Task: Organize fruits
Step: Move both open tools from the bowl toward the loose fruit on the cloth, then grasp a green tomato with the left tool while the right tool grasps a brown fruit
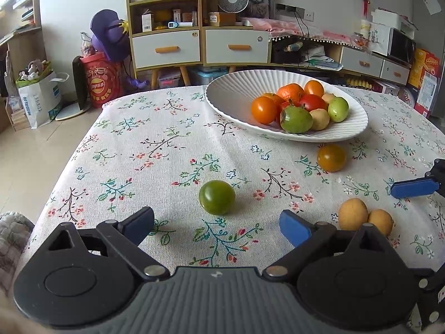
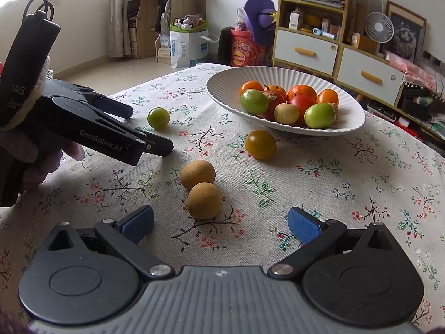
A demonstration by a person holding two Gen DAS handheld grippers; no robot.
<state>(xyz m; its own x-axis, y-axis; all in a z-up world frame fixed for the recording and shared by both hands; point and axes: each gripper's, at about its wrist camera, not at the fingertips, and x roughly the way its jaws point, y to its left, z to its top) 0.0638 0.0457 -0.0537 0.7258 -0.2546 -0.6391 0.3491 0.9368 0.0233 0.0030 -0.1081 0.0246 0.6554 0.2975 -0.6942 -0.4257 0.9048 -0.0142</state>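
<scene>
A green tomato [image 1: 217,197] lies on the floral tablecloth just ahead of my left gripper [image 1: 217,224], which is open with the fruit at the mouth of its wide gap and no pad touching it. Two tan round fruits [image 2: 197,174] [image 2: 204,201] lie touching each other; the nearer one sits just ahead of my open right gripper [image 2: 221,222]. An orange-brown tomato [image 2: 260,144] rests beside the white ribbed plate [image 2: 278,73], which holds several orange, red, green and tan fruits. The right wrist view shows the left gripper [image 2: 146,129] next to the green tomato [image 2: 158,118].
A hand [image 2: 41,164] holds the left gripper at the table's left side. One blue pad [image 1: 414,188] of the right gripper reaches in at the right edge. The table's far edge [image 1: 155,90] drops to the floor; shelves and drawers stand behind.
</scene>
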